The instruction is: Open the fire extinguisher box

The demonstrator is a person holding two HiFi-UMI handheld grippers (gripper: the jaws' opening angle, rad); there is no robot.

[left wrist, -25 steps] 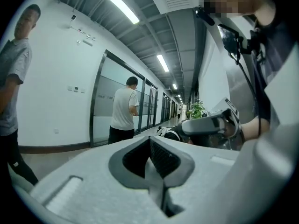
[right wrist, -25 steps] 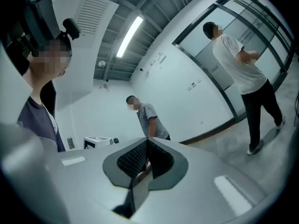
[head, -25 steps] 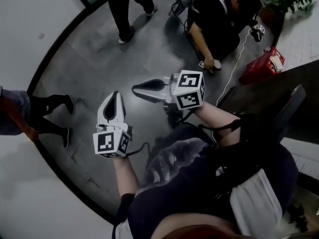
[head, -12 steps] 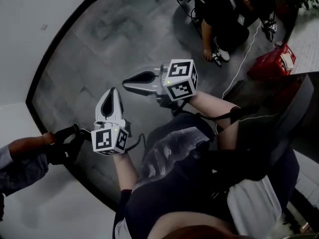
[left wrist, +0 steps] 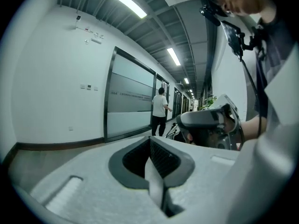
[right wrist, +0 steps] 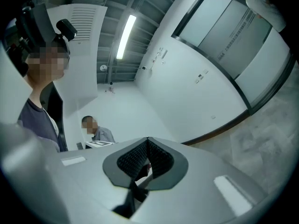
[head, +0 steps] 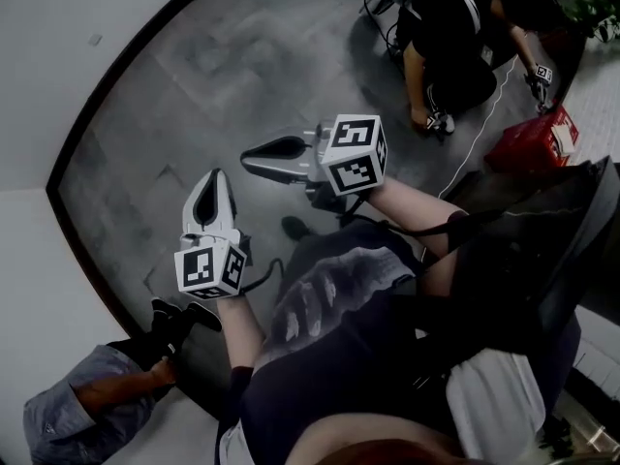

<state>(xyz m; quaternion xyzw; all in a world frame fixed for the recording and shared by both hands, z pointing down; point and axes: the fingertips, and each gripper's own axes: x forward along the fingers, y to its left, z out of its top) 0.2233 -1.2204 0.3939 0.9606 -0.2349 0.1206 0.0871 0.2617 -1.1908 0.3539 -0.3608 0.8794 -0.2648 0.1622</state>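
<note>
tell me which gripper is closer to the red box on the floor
Right. The red box lies on the floor at the far right; the right gripper is on that side, jaws pointing away from it. The left gripper is farther off, beyond it.

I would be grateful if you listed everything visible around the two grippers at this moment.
floor: one, grey stone, beneath everything
wall: one, white with black skirting, curving along the left
red box: one, red with a white label, on the floor at the right
cable: one, white, on the floor beside the red box
plant: one, green, top right corner
crouching person: one, in black, top right
bystander: one, grey shirt, black shoes, bottom left
walker: one, white shirt, down the corridor
left gripper: one, white, jaws shut, empty, left of centre
right gripper: one, white, jaws shut, empty, centre
</note>
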